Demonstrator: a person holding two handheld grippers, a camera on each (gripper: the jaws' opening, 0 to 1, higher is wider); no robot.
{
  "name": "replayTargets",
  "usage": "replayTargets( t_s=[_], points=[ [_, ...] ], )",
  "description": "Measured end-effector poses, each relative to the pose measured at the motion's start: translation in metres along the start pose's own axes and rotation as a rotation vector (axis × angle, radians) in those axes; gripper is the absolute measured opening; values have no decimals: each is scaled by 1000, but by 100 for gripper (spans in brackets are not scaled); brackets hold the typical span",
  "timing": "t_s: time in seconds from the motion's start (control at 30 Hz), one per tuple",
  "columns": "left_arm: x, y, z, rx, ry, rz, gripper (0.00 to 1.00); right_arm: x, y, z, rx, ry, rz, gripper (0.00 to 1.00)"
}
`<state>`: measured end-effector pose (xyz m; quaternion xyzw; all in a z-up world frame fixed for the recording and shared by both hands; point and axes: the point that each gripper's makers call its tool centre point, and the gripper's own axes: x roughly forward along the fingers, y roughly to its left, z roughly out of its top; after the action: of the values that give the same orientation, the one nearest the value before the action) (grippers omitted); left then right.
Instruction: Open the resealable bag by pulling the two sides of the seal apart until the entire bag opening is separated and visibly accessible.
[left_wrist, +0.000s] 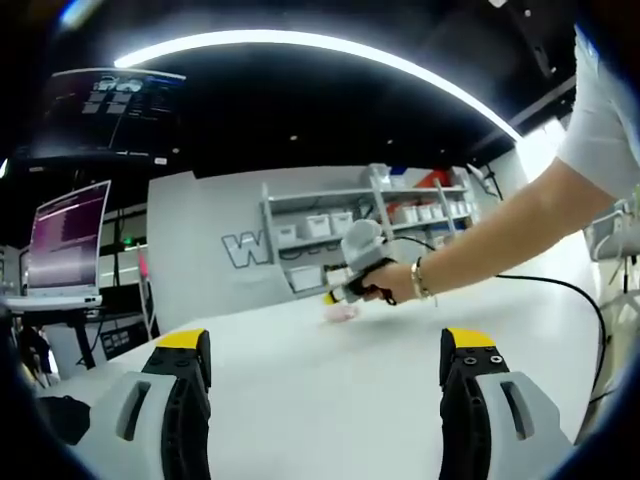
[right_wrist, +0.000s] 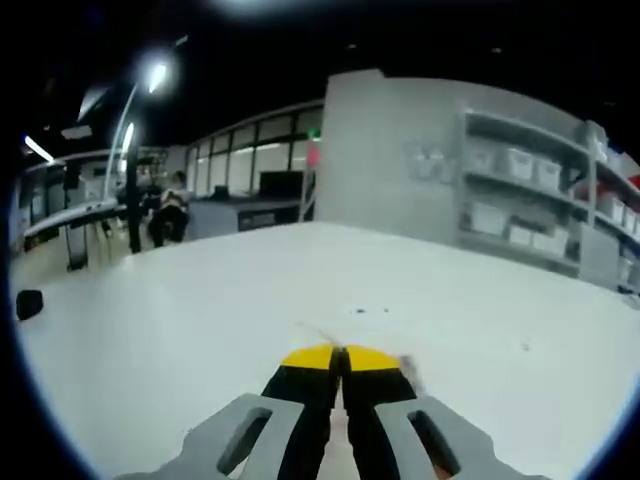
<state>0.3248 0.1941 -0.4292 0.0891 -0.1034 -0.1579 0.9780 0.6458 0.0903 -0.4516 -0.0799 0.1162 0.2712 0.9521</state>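
Note:
In the left gripper view my left gripper (left_wrist: 328, 342) stands open, its yellow-tipped jaws wide apart above the white table (left_wrist: 300, 400) with nothing between them. Farther out, a hand (left_wrist: 395, 283) holds my right gripper (left_wrist: 333, 296) low over the table, and a small pinkish resealable bag (left_wrist: 342, 312) hangs at its tip. In the right gripper view my right gripper (right_wrist: 340, 358) has its jaws pressed together. Pale pink bag film (right_wrist: 412, 372) shows beside and between them, blurred.
Shelves with white bins (left_wrist: 320, 225) stand behind the table, and they also appear at the right (right_wrist: 520, 200). A laptop on a stand (left_wrist: 65, 250) is at the left. A black cable (left_wrist: 590, 300) runs along the table's right side. A small dark object (right_wrist: 28, 303) lies near the left edge.

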Motion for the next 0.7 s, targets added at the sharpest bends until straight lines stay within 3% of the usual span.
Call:
replayTargets(
  t_s=[0.17,0.37,0.5,0.7],
  points=[
    [0,0,0,-1,-1,-1,93,0,15,-5,-1,11,54,5],
    [-2,0,1,-10,-4,1,93,-2,19,-11,-32,14,57,7],
    [-2,0,1,-12,-1,0,93,-1,18,-10,-40,10,56,15],
    [-2,0,2,-17,-6,0,93,-6,19,-8,-57,-7,62,15]
  ],
)
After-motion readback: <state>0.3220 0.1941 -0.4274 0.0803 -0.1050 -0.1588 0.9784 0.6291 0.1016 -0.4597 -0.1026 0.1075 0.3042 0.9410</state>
